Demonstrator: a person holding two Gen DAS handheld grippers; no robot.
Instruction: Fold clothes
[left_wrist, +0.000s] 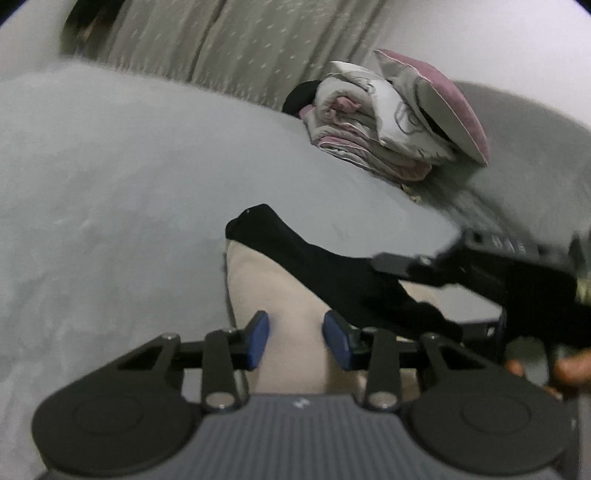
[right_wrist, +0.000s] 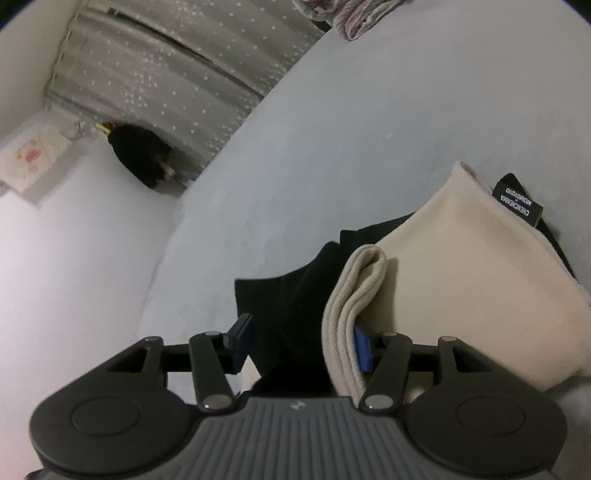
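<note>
Grey bedding (left_wrist: 110, 184) carries a cream garment (right_wrist: 461, 277); left gripper (left_wrist: 295, 338) open, right gripper (right_wrist: 301, 341) seemingly pinching the garment's folded edge at six o'clock.

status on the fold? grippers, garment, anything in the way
Left gripper open over cream garment. Right gripper around bunched cream and black fabric, grip unclear. Bedding pile far off, not in the way.

The bed (left_wrist: 110, 166) is covered in matt, pale grey cloth with a faintly napped look. On it lies a cream garment (right_wrist: 461, 277) of soft, fleecy knit, matt throughout, and black cloth (right_wrist: 288, 295) that looks smooth and dull. The left gripper (left_wrist: 295, 339) is matt black plastic with blue rubbery pads (left_wrist: 258, 339) and shiny metal pins. At twelve o'clock hangs a grey curtain (left_wrist: 240, 48), thin fabric.
</note>
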